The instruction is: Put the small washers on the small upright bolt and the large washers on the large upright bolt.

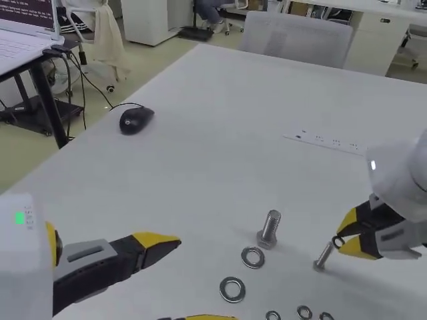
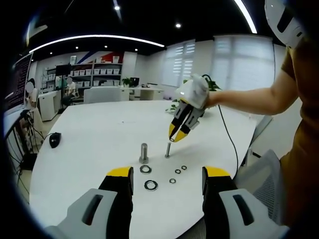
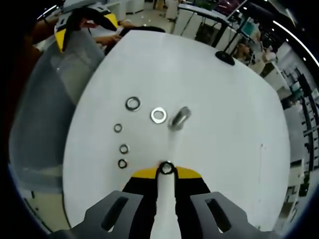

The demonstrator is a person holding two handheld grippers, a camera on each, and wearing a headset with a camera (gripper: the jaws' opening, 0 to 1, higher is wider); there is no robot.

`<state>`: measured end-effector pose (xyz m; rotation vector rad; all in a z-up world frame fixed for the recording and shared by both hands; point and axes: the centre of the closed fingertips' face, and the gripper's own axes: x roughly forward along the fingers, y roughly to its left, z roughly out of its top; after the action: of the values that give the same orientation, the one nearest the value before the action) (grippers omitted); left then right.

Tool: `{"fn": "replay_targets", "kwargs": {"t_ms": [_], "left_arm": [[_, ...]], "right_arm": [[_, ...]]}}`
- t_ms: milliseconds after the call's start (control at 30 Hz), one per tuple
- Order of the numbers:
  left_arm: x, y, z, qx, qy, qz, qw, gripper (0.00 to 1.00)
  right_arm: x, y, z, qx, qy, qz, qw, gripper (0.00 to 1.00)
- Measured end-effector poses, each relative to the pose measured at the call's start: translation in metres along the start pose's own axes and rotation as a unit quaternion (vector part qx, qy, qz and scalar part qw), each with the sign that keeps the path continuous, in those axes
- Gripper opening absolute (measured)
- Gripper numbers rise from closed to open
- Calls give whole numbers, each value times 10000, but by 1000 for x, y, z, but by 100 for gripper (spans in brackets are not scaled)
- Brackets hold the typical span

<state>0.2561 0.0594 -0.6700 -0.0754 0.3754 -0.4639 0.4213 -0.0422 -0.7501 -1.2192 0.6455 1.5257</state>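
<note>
With your left tool [image 2: 167, 173] spread, your right tool [image 1: 343, 235] pinches a small washer [image 3: 166, 168] just above the small bolt [image 1: 323, 257]: centre the hole, then lower.

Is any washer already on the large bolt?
No, the large bolt stands bare, with the large washers lying on the table beside it.

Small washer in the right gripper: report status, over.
Right gripper shut on small washer, just above small bolt, not on yet. Left gripper open, held back. Three loose small washers, two large washers on table. Nothing blocking the bolt.
</note>
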Motion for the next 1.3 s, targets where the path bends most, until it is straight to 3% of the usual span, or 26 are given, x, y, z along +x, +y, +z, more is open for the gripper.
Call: {"fn": "replay_targets", "kwargs": {"t_ms": [833,1300], "left_arm": [[1,4,-3,-42,26,10,10000,55],[2,4,-5,-76,50,10,10000,55]], "right_arm": [[18,-3,-5,-118,215,237,9994,12],[38,-2,-12,-180,241,347,9989,13]]}}
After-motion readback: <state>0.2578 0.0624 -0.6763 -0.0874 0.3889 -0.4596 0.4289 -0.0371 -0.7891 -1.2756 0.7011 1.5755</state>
